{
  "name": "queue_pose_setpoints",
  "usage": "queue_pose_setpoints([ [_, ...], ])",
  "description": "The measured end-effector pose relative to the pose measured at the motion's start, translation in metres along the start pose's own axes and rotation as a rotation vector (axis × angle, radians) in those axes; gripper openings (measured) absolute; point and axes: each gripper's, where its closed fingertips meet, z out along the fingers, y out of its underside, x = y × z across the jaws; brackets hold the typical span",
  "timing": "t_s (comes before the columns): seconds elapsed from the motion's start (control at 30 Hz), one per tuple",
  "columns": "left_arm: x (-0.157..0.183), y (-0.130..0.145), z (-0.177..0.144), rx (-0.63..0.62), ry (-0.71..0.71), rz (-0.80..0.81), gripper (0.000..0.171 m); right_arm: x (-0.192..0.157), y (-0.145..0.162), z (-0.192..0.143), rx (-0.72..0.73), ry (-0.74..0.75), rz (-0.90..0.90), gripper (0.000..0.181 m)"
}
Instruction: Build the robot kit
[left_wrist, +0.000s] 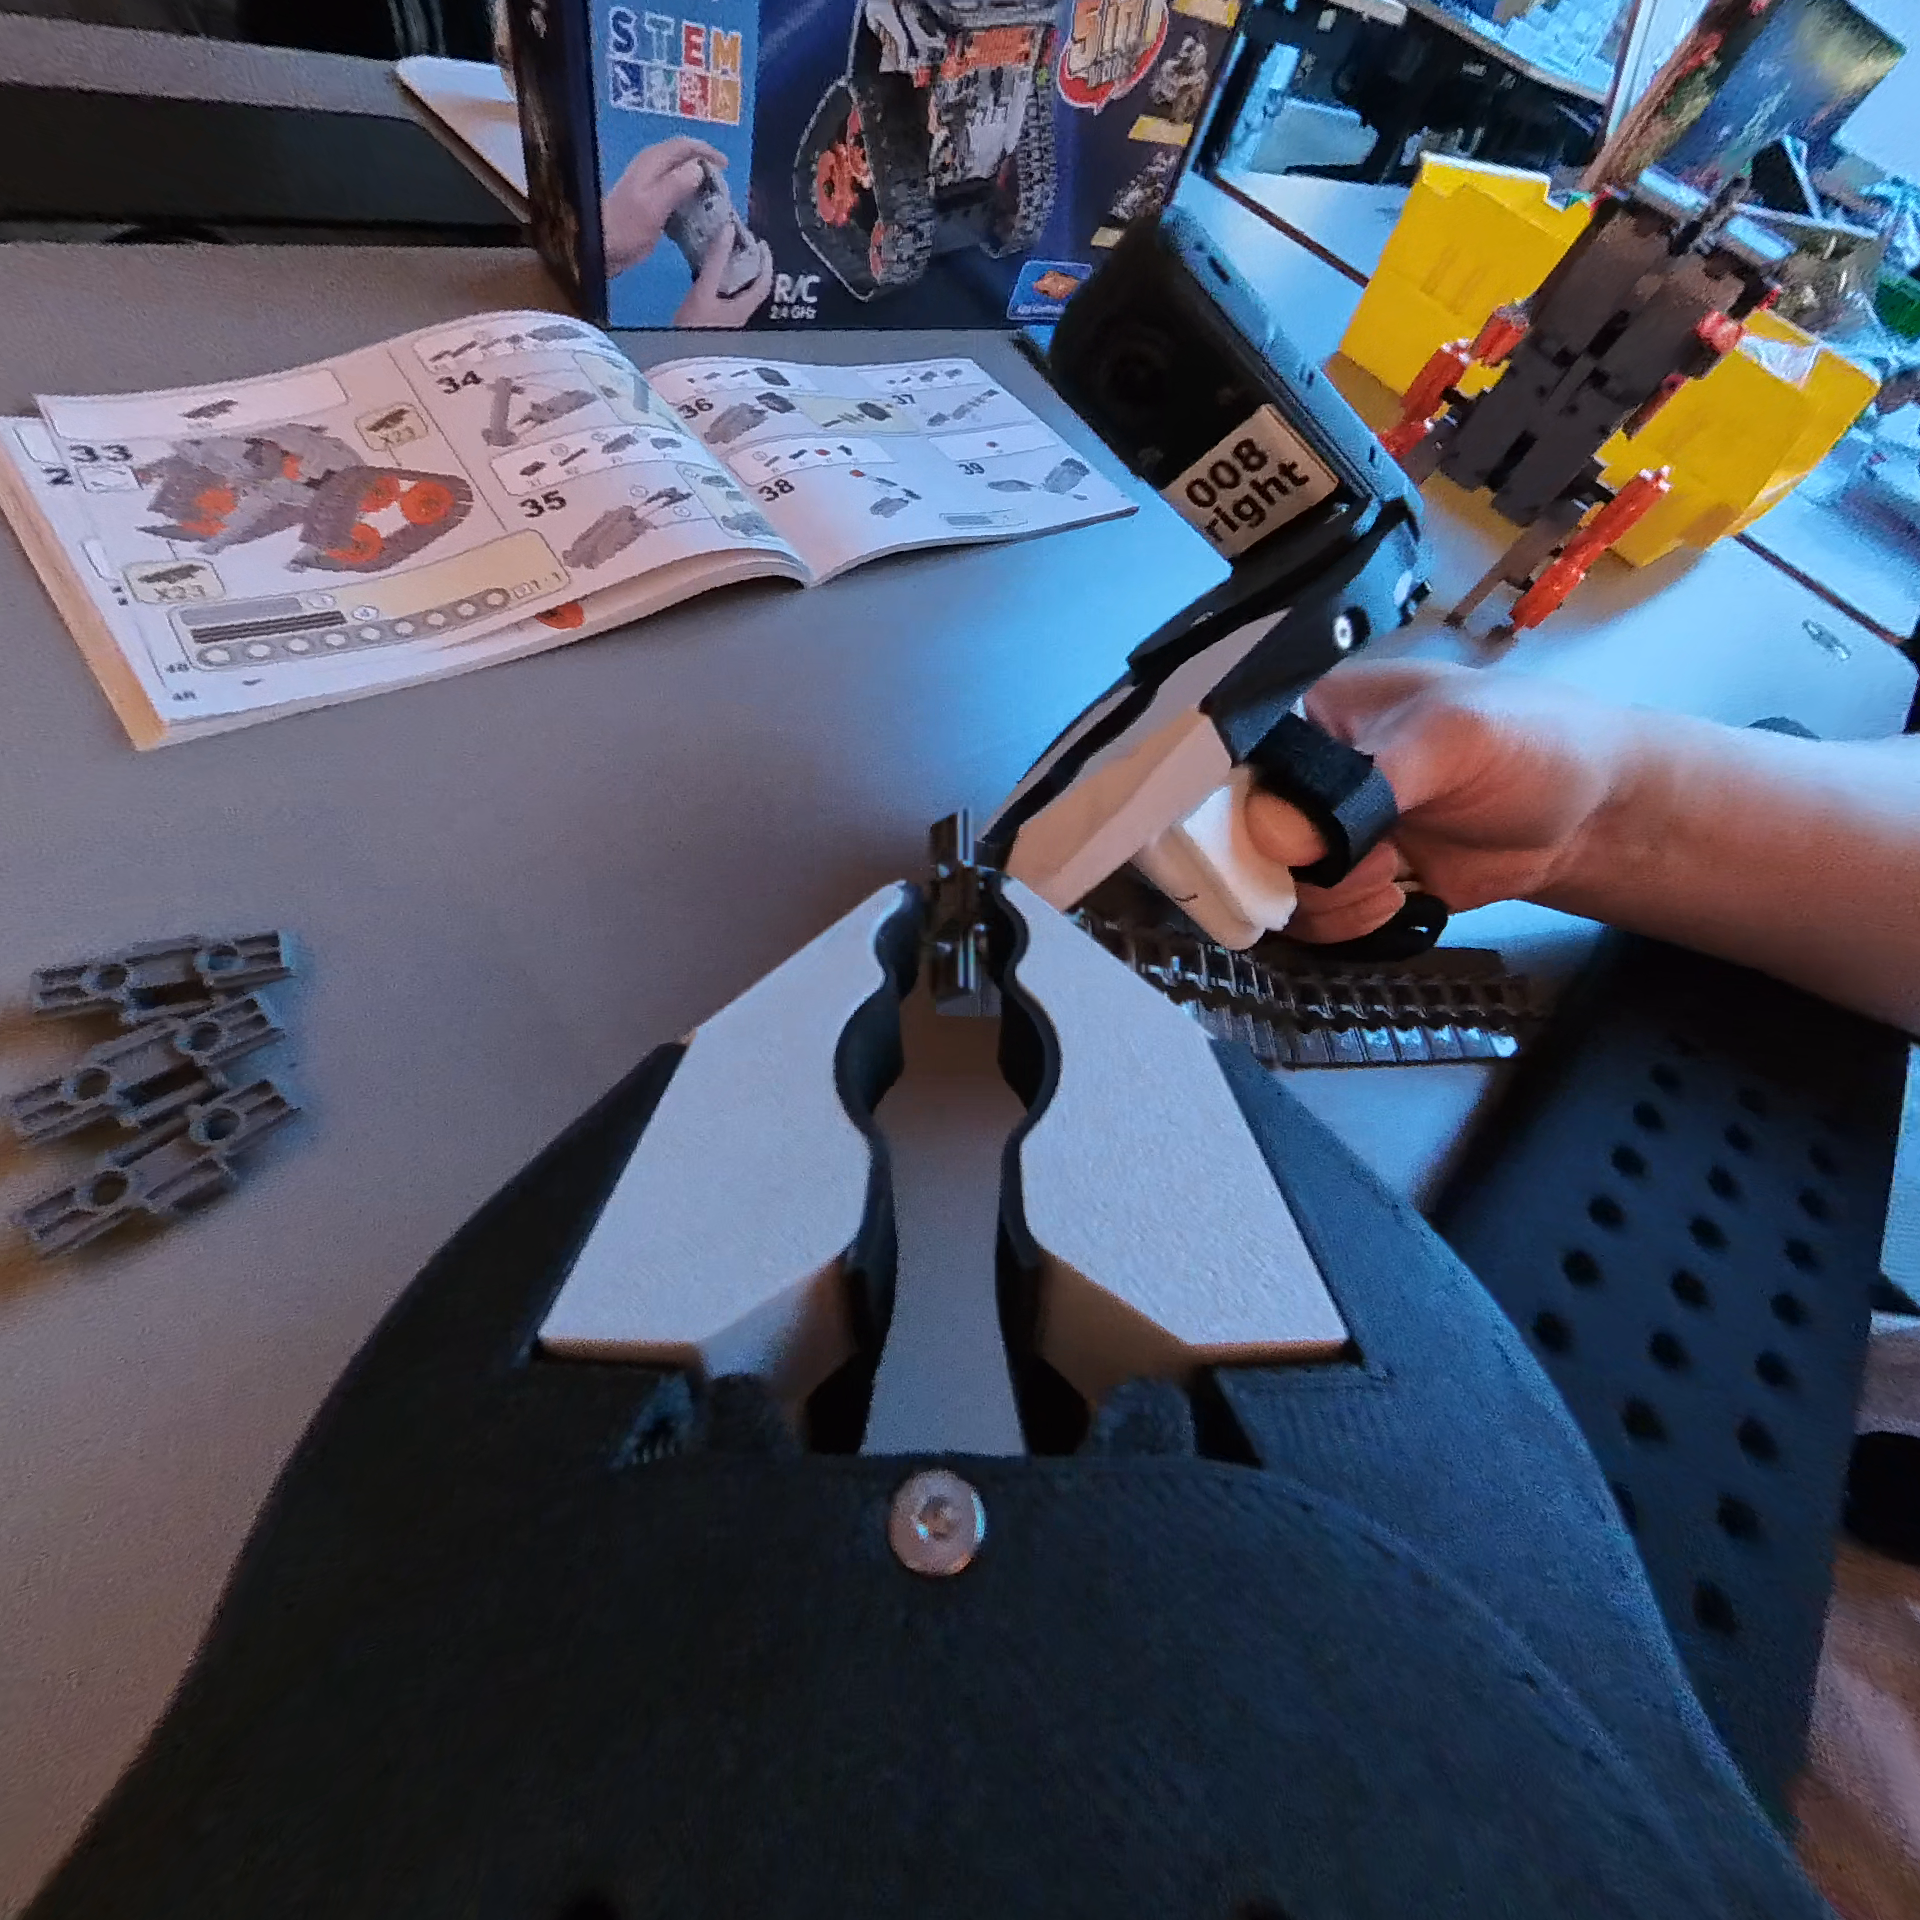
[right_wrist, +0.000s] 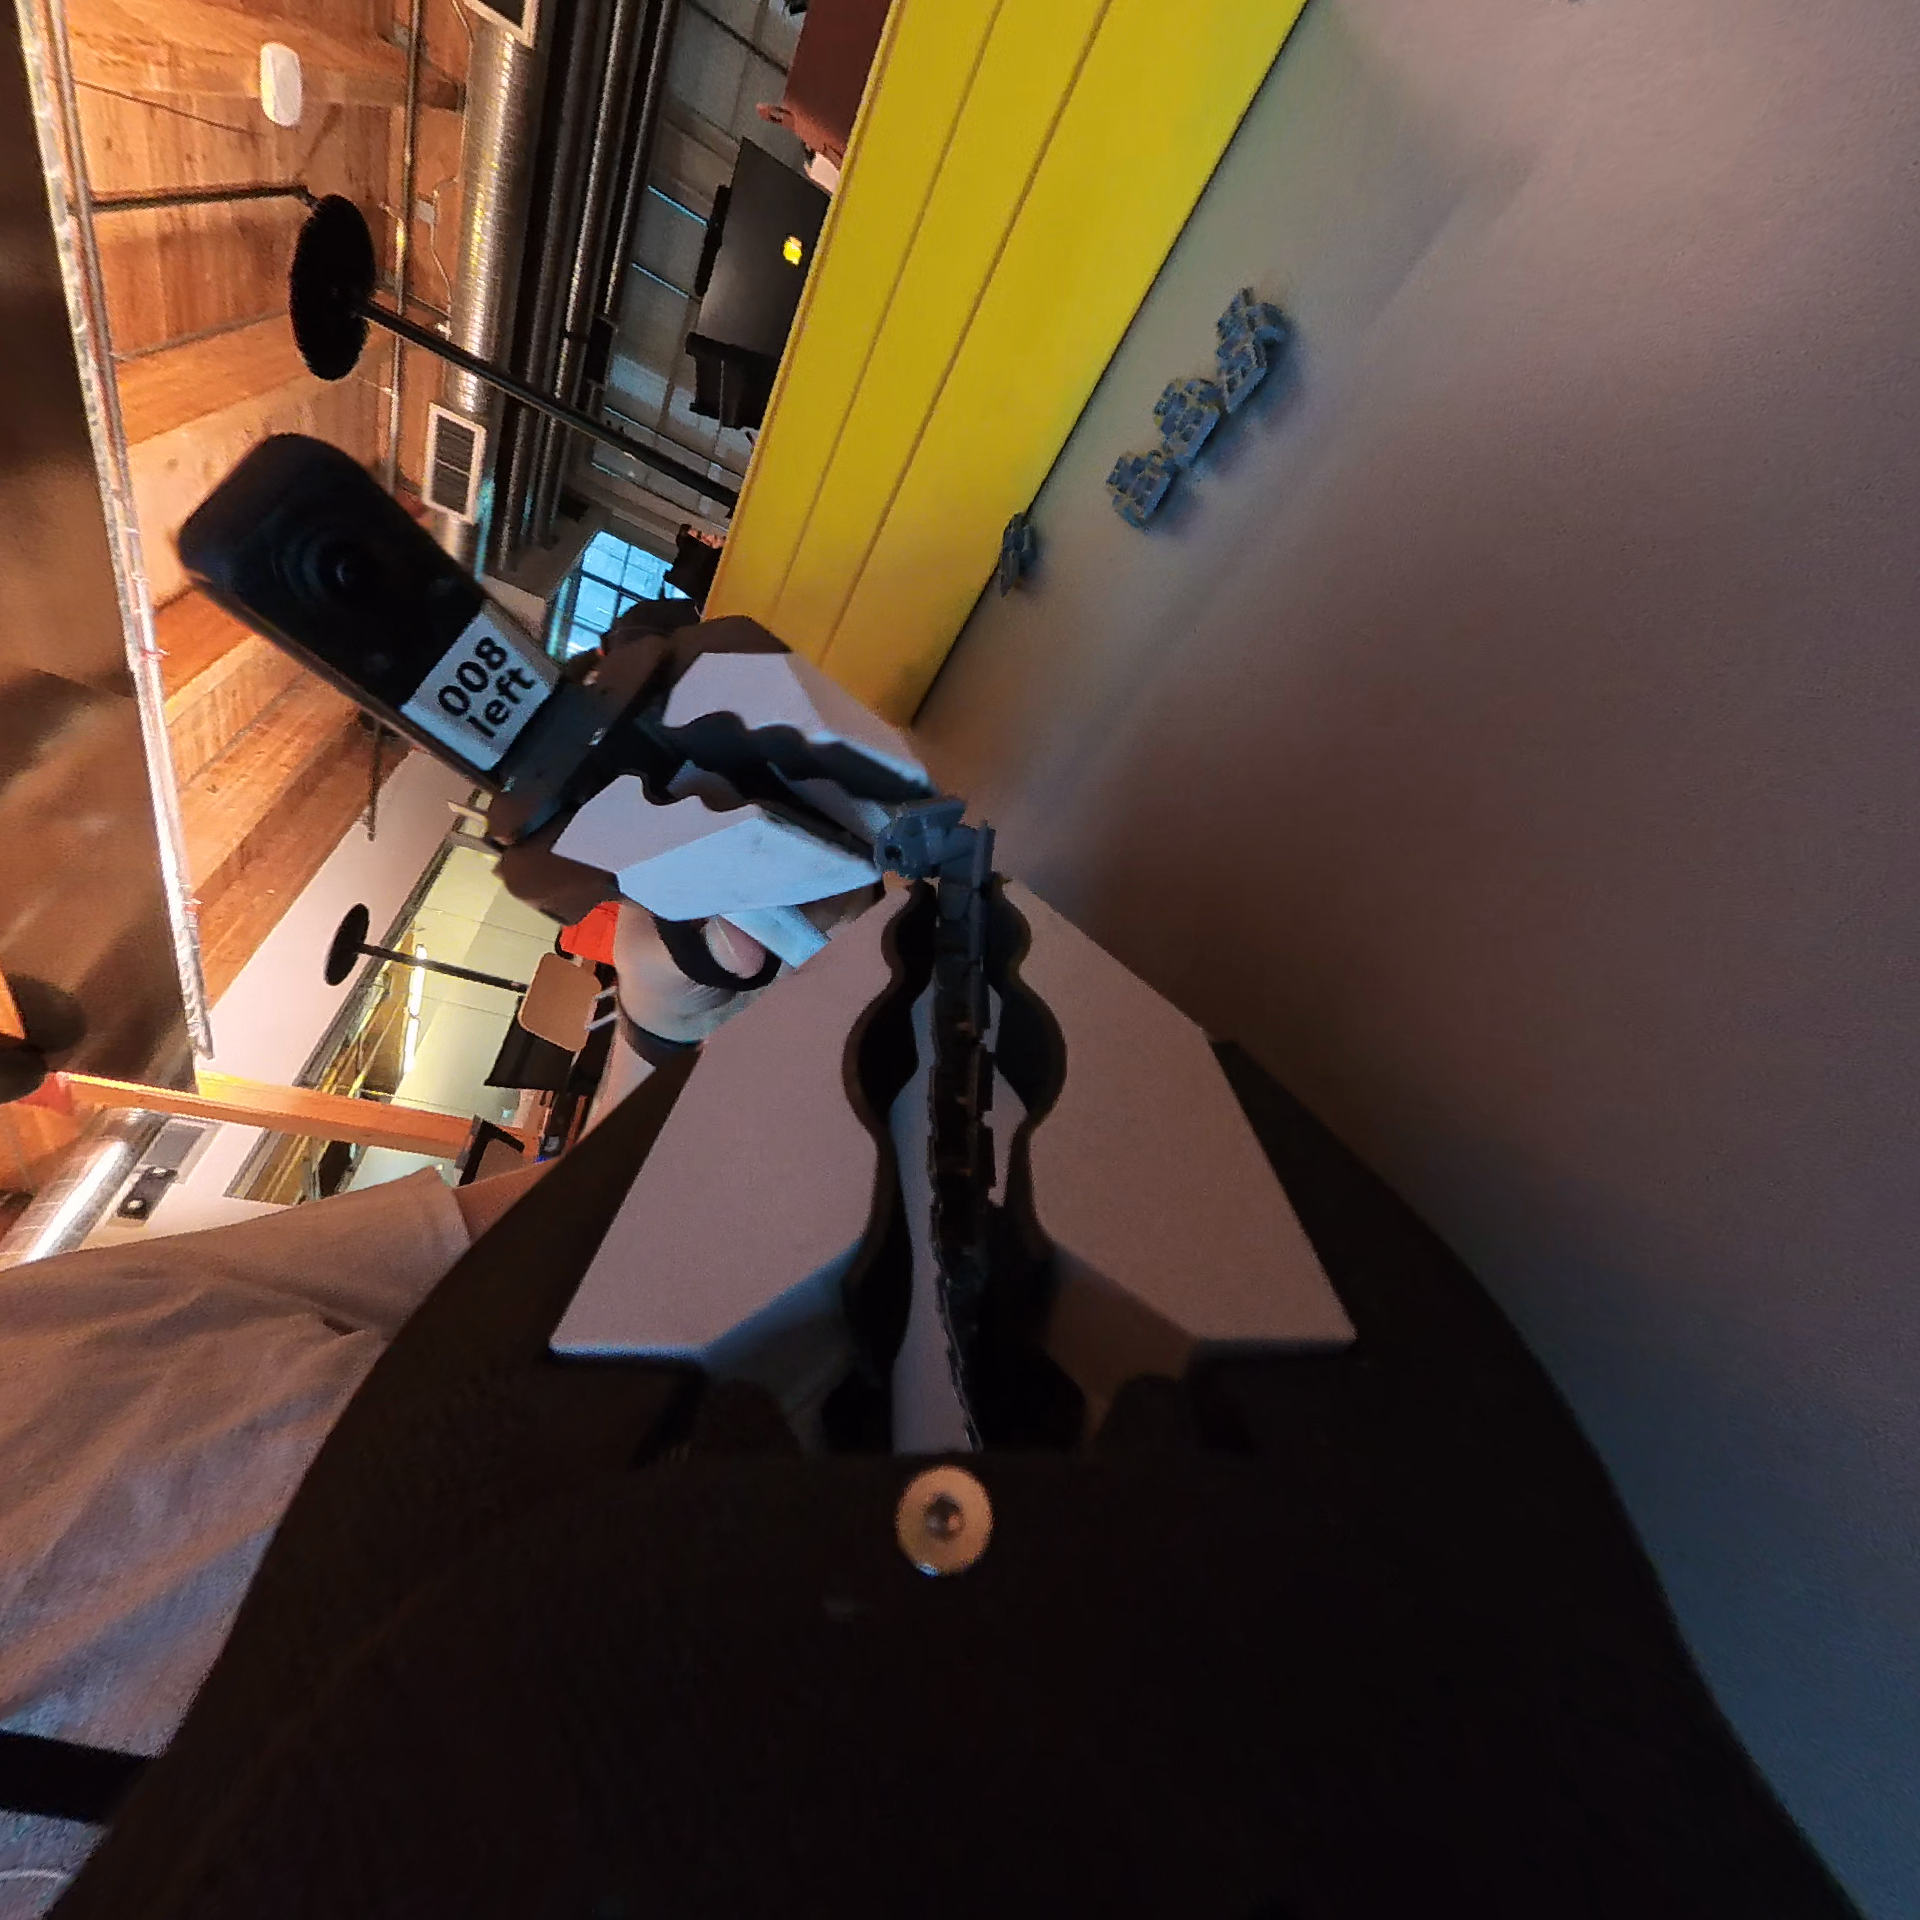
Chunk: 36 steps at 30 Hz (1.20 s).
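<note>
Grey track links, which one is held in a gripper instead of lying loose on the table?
The dark link pinched at the left gripper tips; the loose grey links lie untouched at left.

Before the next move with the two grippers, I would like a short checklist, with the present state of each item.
1. Left gripper shut on the small dark grey link: ok.
2. Right gripper shut on the track chain: ok.
3. Link meets the chain end squarely: cannot tell, the joint is too small.
4. Rest of the chain lies flat on the table: ok.
5. Spare grey links lie apart from both grippers: ok.
6. Open instruction booklet is in view: ok.
</note>
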Motion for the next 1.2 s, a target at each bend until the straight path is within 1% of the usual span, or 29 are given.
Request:
queue_pose_setpoints([
  [0.03,0.0025,-0.0001,0.0006,-0.004,0.012,0.007,0.004,0.0007,-0.0004,-0.0002,0.004,0.008,-0.004,0.007],
  [0.1,0.0031,-0.0018,0.0006,0.000,0.028,-0.022,0.003,-0.0003,-0.0015,-0.0012,0.012,-0.003,0.001,0.007],
  [0.2,0.0034,-0.0036,-0.0005,0.001,0.085,-0.106,0.002,-0.0027,-0.0019,-0.0014,0.014,-0.014,-0.011,0.007],
  [0.37,0.0025,-0.0044,0.0003,0.009,0.112,-0.166,0.003,-0.0023,-0.0028,-0.0017,0.018,-0.013,-0.011,0.007],
  [0.43,0.0025,-0.0019,0.0000,-0.011,0.095,-0.122,0.004,-0.0013,-0.0017,-0.0010,0.010,-0.012,0.003,0.007],
  [0.53,0.0075,0.0002,-0.0015,-0.044,0.096,-0.058,0.015,-0.0011,-0.0006,-0.0001,0.002,-0.019,0.021,0.007],
  [0.57,0.0067,0.0004,-0.0012,-0.053,0.084,-0.047,0.014,-0.0012,-0.0007,-0.0002,0.003,-0.020,0.020,0.007],
  [0.6,0.0034,0.0008,-0.0006,-0.061,0.058,-0.033,0.010,-0.0020,-0.0007,-0.0002,0.002,-0.024,0.017,0.007],
  [0.63,0.0006,0.0022,0.0002,-0.075,0.036,-0.022,0.014,-0.0018,-0.0008,-0.0003,0.004,-0.021,0.014,0.007],
  [0.73,0.0036,0.0009,0.0006,-0.086,0.038,-0.015,0.009,-0.0023,-0.0012,-0.0010,0.007,-0.013,-0.011,0.007],
  [0.8,0.0048,-0.0009,-0.0010,-0.080,0.066,-0.062,0.008,-0.0049,-0.0013,-0.0012,0.007,-0.022,-0.029,0.007],
  [0.93,0.0058,-0.0031,-0.0056,-0.041,0.180,-0.235,0.006,-0.0090,0.0001,0.0001,-0.002,-0.039,-0.056,0.007],
  [0.97,0.0056,-0.0020,-0.0057,-0.040,0.189,-0.248,0.006,-0.0086,0.0007,0.0005,-0.006,-0.034,-0.059,0.007],
  [1.13,0.0054,-0.0022,-0.0059,-0.043,0.195,-0.238,0.007,-0.0084,0.0004,0.0007,-0.004,-0.040,-0.043,0.007],
  [1.2,0.0053,-0.0016,-0.0075,-0.053,0.163,-0.154,0.007,-0.0066,0.0008,0.0014,-0.005,-0.041,-0.013,0.007],
])
